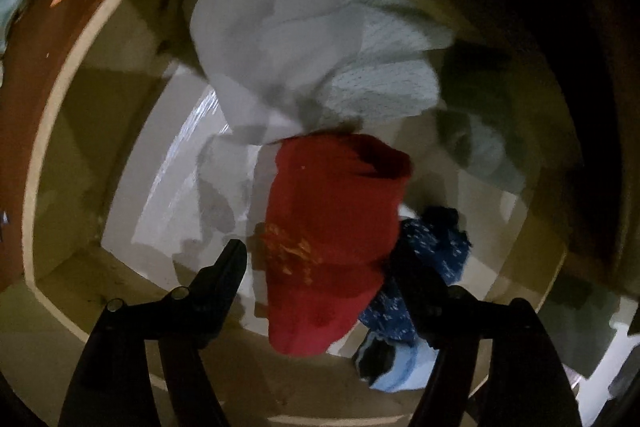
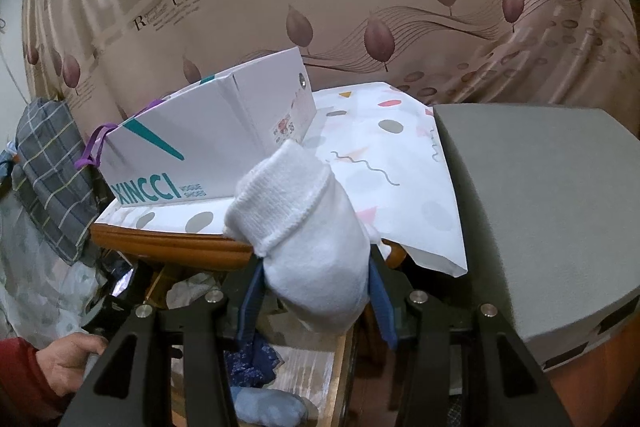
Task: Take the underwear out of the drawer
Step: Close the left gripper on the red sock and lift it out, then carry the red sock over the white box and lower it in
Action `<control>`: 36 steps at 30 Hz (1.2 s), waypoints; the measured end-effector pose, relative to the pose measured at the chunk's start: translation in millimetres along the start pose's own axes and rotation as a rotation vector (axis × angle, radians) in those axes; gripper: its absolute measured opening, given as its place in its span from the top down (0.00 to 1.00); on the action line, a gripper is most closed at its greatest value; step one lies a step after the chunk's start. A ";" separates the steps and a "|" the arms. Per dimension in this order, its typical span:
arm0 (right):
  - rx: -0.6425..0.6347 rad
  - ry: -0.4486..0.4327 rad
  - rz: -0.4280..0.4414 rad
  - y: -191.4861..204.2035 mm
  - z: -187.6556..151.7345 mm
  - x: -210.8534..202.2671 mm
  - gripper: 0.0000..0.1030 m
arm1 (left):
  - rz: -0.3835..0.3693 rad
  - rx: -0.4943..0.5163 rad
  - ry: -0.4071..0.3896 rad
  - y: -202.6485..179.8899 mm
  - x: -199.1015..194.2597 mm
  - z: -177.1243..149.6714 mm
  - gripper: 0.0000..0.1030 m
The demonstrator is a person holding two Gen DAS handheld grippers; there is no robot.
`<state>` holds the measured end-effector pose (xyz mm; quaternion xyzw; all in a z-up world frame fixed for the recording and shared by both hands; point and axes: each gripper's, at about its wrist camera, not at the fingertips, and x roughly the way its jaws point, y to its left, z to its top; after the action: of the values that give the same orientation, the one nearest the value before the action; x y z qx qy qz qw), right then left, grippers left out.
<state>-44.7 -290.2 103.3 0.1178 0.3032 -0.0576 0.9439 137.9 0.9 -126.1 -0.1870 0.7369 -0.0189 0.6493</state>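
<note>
You have one drawer (image 1: 48,131) open below you. In it you see one red garment (image 1: 332,227), one pale grey-white garment (image 1: 280,39), one blue patterned piece (image 1: 432,251) and one light blue piece (image 1: 400,367). On the table (image 2: 168,247) you have one white shoebox (image 2: 208,151). You hold one white rolled sock (image 2: 308,239). You have one checked cloth (image 2: 52,179) hanging at the left.

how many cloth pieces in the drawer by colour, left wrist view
White or pale grey: 2, the big crumpled white cloth and the mesh-textured pale cloth beside it
Red: 1, the red garment
Dark blue patterned: 1, the blue patterned piece
Light blue: 1, the light blue piece
Total: 5, though blur may hide more
</note>
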 end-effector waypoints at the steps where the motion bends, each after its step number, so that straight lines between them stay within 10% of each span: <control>1: 0.000 -0.001 -0.005 0.0 0.0 0.1 0.53 | -0.018 -0.016 0.013 0.9 4.5 1.1 0.33; 9: 0.017 -0.018 -0.030 -4.7 0.3 -3.9 0.53 | -0.066 0.004 0.060 4.1 6.4 6.4 0.64; 18: 0.011 -0.021 -0.061 -3.9 0.2 -2.9 0.53 | -0.032 0.080 -0.016 3.1 -15.4 -5.4 0.70; 36: 0.014 0.007 -0.087 -3.5 -3.1 4.5 0.53 | 0.047 0.519 -0.444 -17.1 -148.2 -98.9 0.70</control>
<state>-43.4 -293.0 97.5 0.1116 0.3107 -0.1003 0.9386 59.7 8.1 34.7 0.0017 0.5522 -0.1495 0.8202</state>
